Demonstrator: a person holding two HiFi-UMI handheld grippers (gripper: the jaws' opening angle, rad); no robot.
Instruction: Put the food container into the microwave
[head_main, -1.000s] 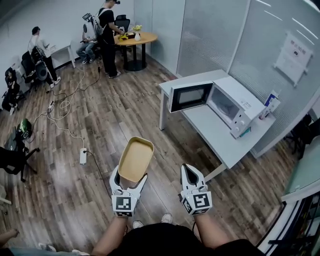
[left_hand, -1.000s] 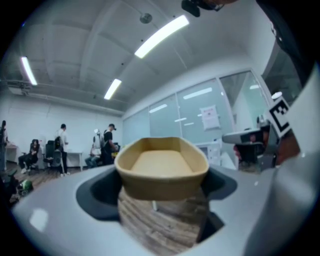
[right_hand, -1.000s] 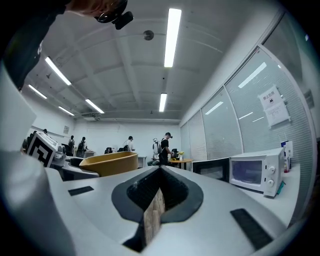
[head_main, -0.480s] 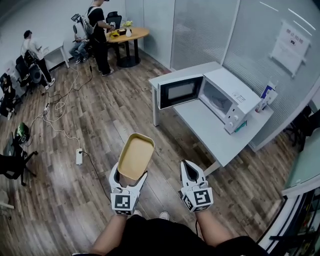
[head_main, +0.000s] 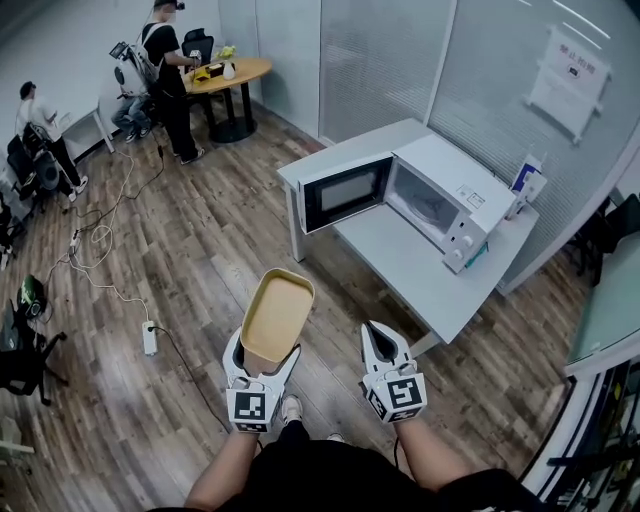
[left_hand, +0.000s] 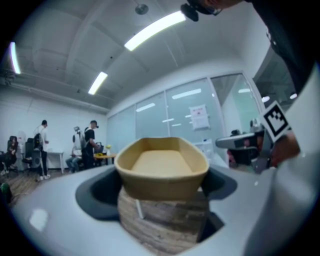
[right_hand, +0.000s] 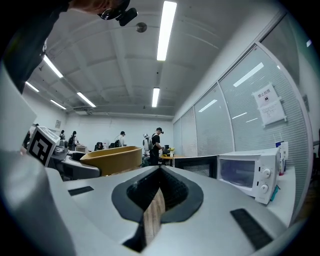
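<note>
Your left gripper (head_main: 262, 352) pinches food container (head_main: 277, 313) by near end, long axis toward 12; open microwave (head_main: 430, 200) at 1 o'clock, well apart. Right gripper (head_main: 378, 338) jaws pressed together, empty.

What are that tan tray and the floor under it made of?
The tray looks like matte paper pulp or thin card: dull tan, no shine, with a thin rolled rim. It could also be plastic. The floor looks like wood planks or wood-look laminate: streaky grain in brown-grey strips, with a faint sheen.
</note>
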